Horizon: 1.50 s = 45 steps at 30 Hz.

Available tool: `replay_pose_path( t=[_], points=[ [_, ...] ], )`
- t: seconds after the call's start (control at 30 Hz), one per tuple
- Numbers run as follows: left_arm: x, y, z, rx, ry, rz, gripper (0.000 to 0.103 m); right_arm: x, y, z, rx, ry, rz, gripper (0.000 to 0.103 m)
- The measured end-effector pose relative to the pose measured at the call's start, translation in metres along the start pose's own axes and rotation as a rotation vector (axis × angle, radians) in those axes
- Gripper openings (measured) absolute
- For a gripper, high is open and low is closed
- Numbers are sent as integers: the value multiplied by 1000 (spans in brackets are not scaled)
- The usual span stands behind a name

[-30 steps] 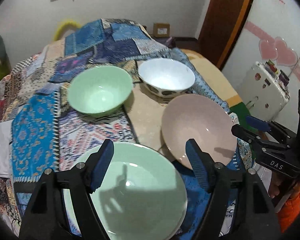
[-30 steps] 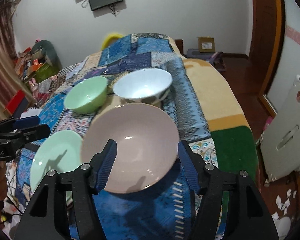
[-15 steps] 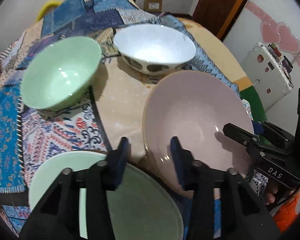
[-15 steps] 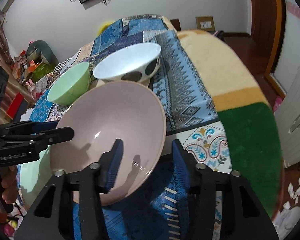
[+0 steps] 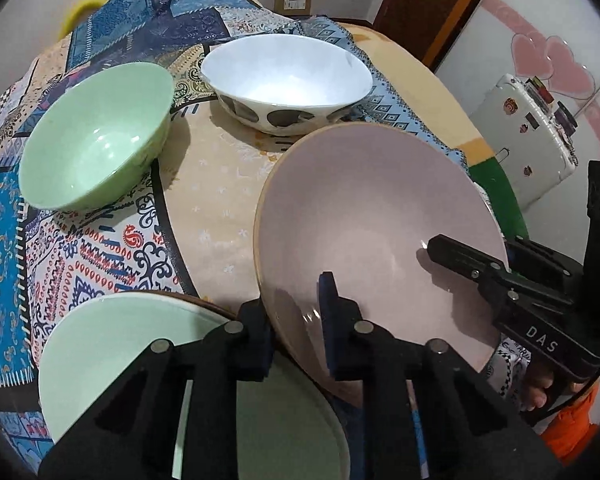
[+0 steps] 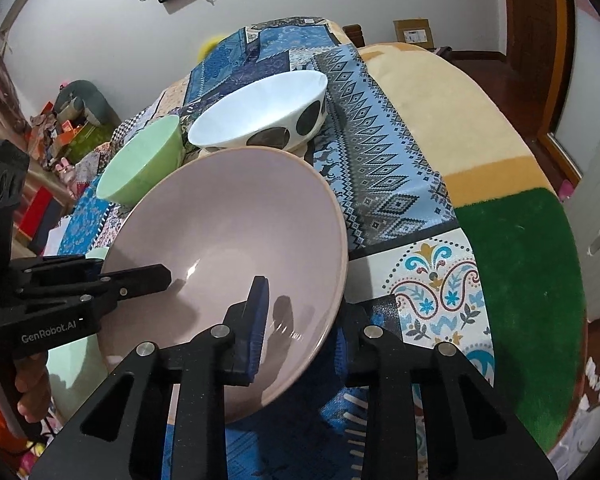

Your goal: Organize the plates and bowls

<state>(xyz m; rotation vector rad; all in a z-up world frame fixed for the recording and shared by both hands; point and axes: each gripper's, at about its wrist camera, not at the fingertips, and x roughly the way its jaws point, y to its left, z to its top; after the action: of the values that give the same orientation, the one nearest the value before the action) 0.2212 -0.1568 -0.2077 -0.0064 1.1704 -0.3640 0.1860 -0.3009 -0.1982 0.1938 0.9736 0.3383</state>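
A large pink plate (image 5: 380,220) lies on the patterned cloth, with its left edge over a pale green plate (image 5: 120,340). My left gripper (image 5: 296,332) is shut on the pink plate's near left rim, one pad inside and one outside. My right gripper (image 6: 300,332) straddles the pink plate (image 6: 228,232) at its near right rim. Its jaws are closing, with a little room still showing at the inner pad. Each view shows the other gripper: the right gripper (image 5: 472,264) and the left gripper (image 6: 140,276). Behind stand a green bowl (image 5: 96,132) and a white spotted bowl (image 5: 288,76).
The bed-like surface is covered with patchwork cloths and a yellow and green blanket (image 6: 512,240). A white appliance (image 5: 532,128) stands beyond its right edge. Clutter (image 6: 68,128) sits on the floor at the far left, and a wooden door (image 6: 540,40) is at the back right.
The left gripper came down from over the green plate, moved right and shut on the pink plate's rim. The right gripper dropped closer and its jaws narrowed around the opposite rim.
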Motion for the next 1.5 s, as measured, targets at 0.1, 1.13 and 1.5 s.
replay_pose_path(
  t=[0.1, 1.13, 1.5],
  points=[
    [-10, 2, -2, -6, -19, -4, 19, -6, 5, -1, -6, -7, -3, 26],
    [-178, 78, -89, -115, -267, 102, 19, -48, 149, 2, -226, -141, 88, 26],
    [-212, 131, -133, -215, -295, 183, 19, -28, 205, -10, -302, -98, 180, 26]
  ],
)
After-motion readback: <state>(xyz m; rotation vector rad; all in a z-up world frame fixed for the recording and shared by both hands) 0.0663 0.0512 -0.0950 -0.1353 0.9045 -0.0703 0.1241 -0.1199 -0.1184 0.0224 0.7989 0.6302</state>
